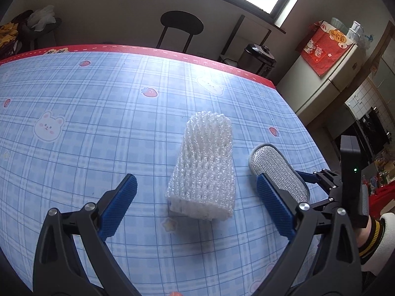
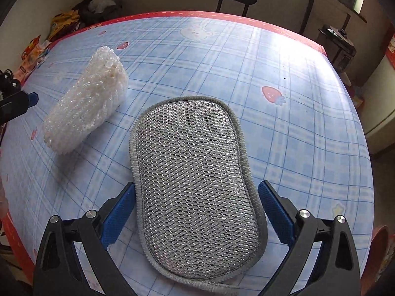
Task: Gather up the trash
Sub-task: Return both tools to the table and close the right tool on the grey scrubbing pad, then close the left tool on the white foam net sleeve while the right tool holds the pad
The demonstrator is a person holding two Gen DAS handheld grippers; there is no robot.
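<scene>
Blue-padded left gripper (image 1: pixel 195 194) tilts down, jaws spread around the white foam-net sleeve (image 1: pixel 203 170) without touching. Right gripper (image 2: pixel 197 209), steeply angled, stands wide astride a grey oval mesh scouring pad (image 2: pixel 195 185) on the blue plaid tablecloth with bunnies, strawberries (image 2: pixel 271 56); no writing legible

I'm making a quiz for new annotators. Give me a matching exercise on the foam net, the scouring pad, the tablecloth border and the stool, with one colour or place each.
Things:
1. foam net
2. scouring pad
3. tablecloth border
4. stool

Descriptions:
A. red
B. silver-grey mesh, between the right tool's fingers
C. black, beyond the table's far edge
D. white, lying ahead of the open left tool

Pairs: 1-D, 2-B, 3-A, 4-C
</scene>
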